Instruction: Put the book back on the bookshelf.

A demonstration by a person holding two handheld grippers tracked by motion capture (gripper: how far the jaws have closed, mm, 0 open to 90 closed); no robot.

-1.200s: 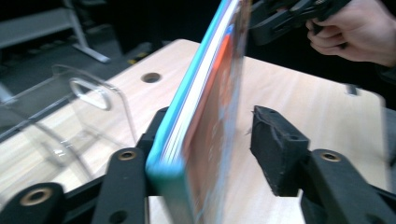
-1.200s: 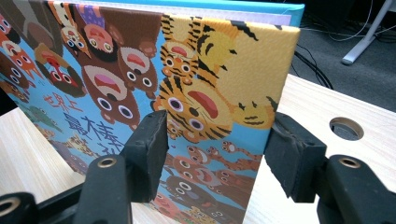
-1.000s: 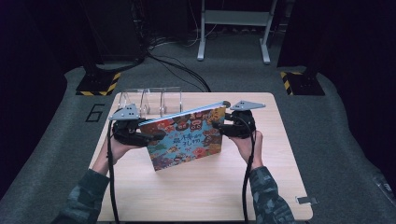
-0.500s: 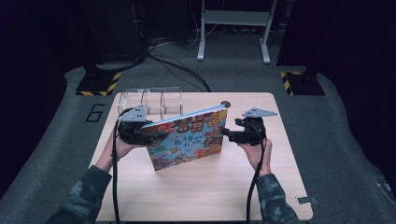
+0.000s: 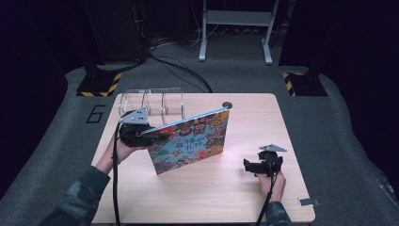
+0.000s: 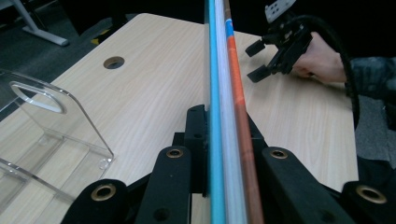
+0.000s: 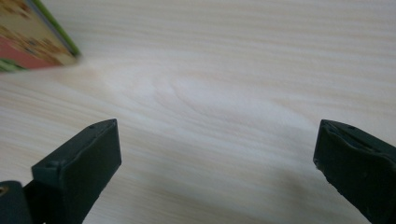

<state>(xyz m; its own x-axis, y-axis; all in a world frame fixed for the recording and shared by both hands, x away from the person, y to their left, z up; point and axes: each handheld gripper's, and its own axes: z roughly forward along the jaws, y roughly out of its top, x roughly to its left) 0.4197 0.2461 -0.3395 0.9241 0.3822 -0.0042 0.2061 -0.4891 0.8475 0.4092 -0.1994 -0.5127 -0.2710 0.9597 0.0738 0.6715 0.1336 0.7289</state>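
Note:
A picture book (image 5: 193,141) with a busy, colourful cover stands upright over the wooden table (image 5: 254,117), cover toward the person. My left gripper (image 5: 155,136) is shut on its left end. In the left gripper view the jaws have just been closing, and the left gripper (image 6: 224,140) pinches the book's blue, white and orange edge (image 6: 224,84). My right gripper (image 5: 251,165) sits low over the table to the right, apart from the book. Its jaws have just been opening, and the right gripper (image 7: 217,158) has nothing between them. The book's corner (image 7: 32,37) is at the upper left of that view.
A clear acrylic rack (image 5: 150,101) with upright dividers stands at the table's back left, behind the left hand; the rack (image 6: 46,126) is close beside the left gripper. A round cable hole (image 5: 227,105) lies near the back edge. The far right gripper (image 6: 261,58) shows beyond the book.
The right gripper let go of the book's right end, opened wide, and dropped down and to the right. The left gripper kept its place and holds the book alone.

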